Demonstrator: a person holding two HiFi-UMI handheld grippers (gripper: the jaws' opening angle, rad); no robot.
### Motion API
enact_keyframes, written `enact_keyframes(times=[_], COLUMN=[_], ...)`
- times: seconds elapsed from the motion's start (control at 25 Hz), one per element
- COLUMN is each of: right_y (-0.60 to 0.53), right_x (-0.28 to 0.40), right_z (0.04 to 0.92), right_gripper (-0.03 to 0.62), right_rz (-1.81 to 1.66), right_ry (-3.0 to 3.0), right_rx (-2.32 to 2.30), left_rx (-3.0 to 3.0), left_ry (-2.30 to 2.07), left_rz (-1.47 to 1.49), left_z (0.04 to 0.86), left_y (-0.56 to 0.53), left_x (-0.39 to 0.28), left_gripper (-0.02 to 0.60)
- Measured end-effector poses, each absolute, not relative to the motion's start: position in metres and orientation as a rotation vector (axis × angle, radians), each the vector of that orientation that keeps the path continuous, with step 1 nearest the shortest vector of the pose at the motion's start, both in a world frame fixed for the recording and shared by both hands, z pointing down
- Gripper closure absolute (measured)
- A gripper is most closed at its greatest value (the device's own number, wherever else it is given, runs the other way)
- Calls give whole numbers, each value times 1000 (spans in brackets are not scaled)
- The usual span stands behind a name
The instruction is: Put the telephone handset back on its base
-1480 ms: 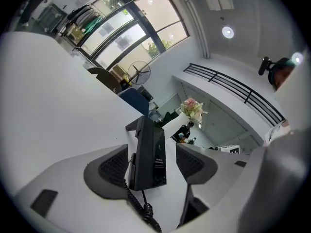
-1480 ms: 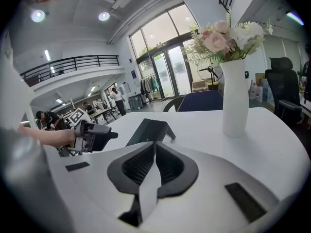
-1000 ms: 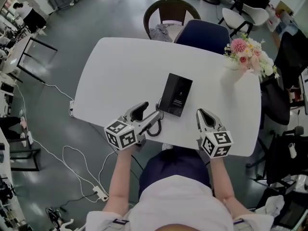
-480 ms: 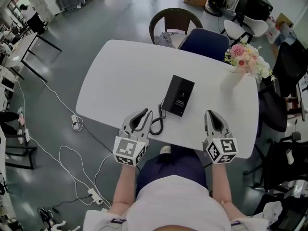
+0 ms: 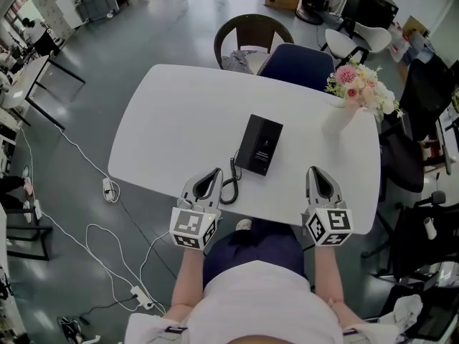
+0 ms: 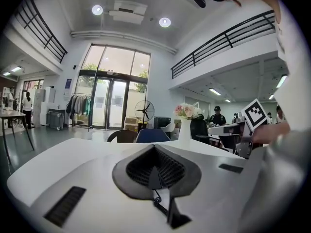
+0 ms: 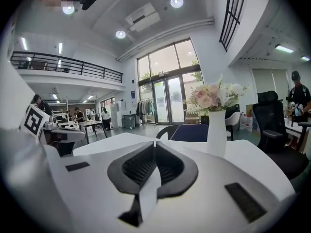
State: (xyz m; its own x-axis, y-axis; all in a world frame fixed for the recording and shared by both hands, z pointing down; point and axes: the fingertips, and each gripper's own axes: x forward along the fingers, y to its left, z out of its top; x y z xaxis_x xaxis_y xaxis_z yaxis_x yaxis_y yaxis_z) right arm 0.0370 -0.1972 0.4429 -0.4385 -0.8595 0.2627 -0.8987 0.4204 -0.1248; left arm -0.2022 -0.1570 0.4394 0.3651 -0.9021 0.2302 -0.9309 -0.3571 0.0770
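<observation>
Across the white counter (image 5: pixel 179 113), a black telephone (image 5: pixel 259 145) lay at the middle. Its handset (image 5: pixel 251 143) seemed seated on the base, with the coiled cord (image 5: pixel 229 181) trailing toward the near edge. Flowers in a vase (image 5: pixel 355 84) stood at the far right corner, and two chairs (image 5: pixel 252 31) waited beyond on a grey floor (image 5: pixel 107 63). The left claw (image 5: pixel 213 172) had just been closing, its halves meeting on nothing. The right claw (image 5: pixel 316 170) was likewise pressed together and empty. Only the gripper views showed tall glass doors (image 6: pixel 114 98), a balcony railing (image 6: pixel 228 38) and ceiling lights (image 7: pixel 176 2).
</observation>
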Motion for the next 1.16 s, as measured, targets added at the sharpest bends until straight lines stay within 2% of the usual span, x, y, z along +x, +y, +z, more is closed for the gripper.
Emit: enact_keyframes(times=[1.16], right_y=[-214], right_x=[22], right_z=[460], right_gripper=[557], right_rz=[380], right_ry=[-2498], right_rx=[1485], left_rx=[2381], left_ry=[-1632], left_rz=[223], left_z=[458], left_y=[-172], left_x=[-199], left_gripper=[566])
